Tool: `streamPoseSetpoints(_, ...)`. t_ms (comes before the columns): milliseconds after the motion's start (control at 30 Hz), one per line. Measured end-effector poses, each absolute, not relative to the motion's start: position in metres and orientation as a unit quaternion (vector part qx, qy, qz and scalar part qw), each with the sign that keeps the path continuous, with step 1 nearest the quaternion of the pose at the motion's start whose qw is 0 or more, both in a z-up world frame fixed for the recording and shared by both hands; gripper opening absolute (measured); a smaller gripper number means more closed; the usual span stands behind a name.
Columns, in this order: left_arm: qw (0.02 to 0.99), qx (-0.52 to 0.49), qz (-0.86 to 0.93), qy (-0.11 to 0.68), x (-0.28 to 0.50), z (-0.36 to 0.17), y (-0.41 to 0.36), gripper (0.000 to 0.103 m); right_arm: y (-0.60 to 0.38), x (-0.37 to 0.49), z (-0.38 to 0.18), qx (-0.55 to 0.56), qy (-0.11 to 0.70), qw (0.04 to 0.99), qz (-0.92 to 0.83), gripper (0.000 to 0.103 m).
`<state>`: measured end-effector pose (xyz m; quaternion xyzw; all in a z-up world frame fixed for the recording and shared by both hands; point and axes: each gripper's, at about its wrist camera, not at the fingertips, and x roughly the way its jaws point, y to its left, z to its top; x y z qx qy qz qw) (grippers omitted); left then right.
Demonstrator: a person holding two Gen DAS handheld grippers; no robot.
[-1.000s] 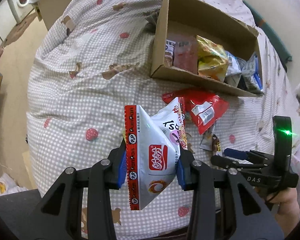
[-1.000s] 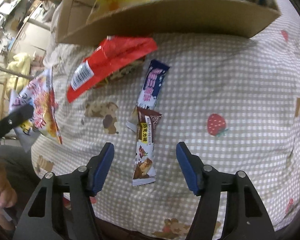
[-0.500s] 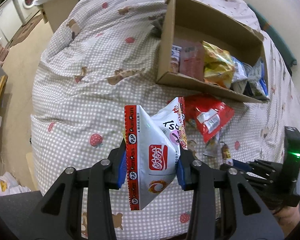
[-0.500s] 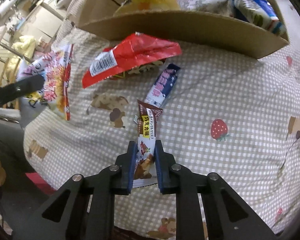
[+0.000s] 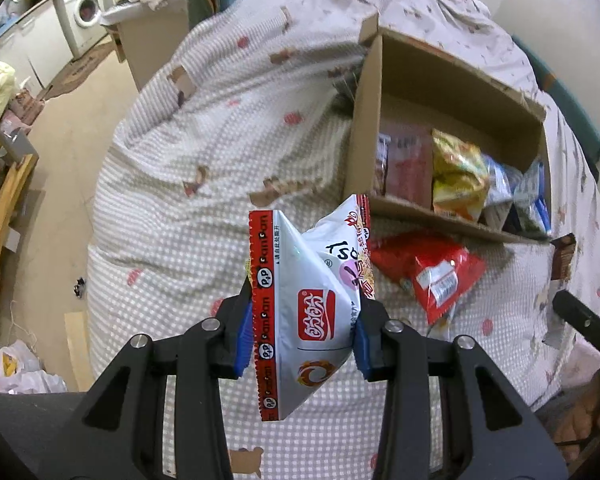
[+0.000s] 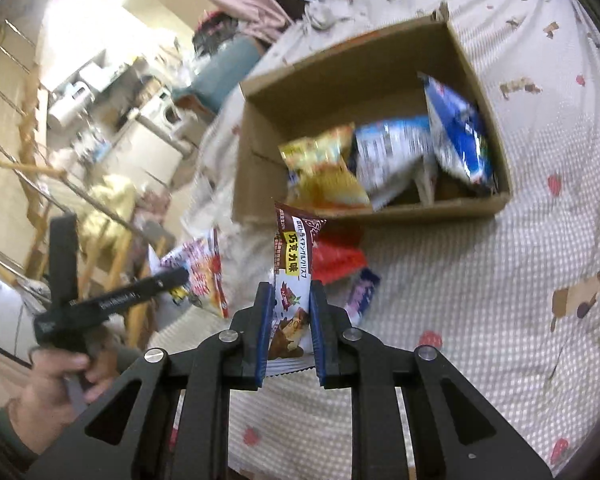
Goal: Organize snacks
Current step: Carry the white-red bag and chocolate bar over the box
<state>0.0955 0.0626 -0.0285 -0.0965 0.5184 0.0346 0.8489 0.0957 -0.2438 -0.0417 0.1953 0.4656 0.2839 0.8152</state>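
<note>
Snacks are partly packed in the cardboard box [image 5: 452, 92] that sits on the bed [image 5: 204, 128], on its checked cover with strawberries. Inside the box are a yellow bag [image 6: 324, 172], a white and blue bag [image 6: 392, 152] and a blue bag [image 6: 456, 136], all leaning together.

The left gripper [image 5: 302, 330] is clamped on a white and red snack bag [image 5: 300, 296] and holds it up in the air above the bed. The right gripper [image 6: 288, 316] is clamped on a brown chocolate bar [image 6: 290, 276], which stands up between its 2 blue pads, lifted off the bed in front of the box.

A red bag [image 5: 432, 268] lies flat on the bed just beside the near wall of the box. A small purple bar [image 6: 362, 292] lies on the cover next to it.

A hand [image 6: 56, 376] holds the left gripper's handle.
</note>
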Motion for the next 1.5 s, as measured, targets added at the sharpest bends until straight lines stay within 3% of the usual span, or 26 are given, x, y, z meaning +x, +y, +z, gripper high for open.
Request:
streamPoseSetpoints(400, 0.861, -0.103, 0.004, 0.498, 0.113, 0.006, 0.051, 0.036, -0.245, 0.12, -0.017, 0.213, 0.439, 0.825, 0.285, 0.019)
streamPoseSetpoints(900, 0.869, -0.08, -0.072, 0.484, 0.2, 0.038, -0.008, 0.036, -0.27, 0.177, -0.014, 0.232, 0.429, 0.841, 0.234, 0.019)
streamPoseSetpoints(1500, 0.862, -0.105, -0.097, 0.487, 0.277, -0.01, -0.029, 0.036, -0.264, 0.26, -0.041, 0.213, 0.445, 0.847, 0.198, 0.019)
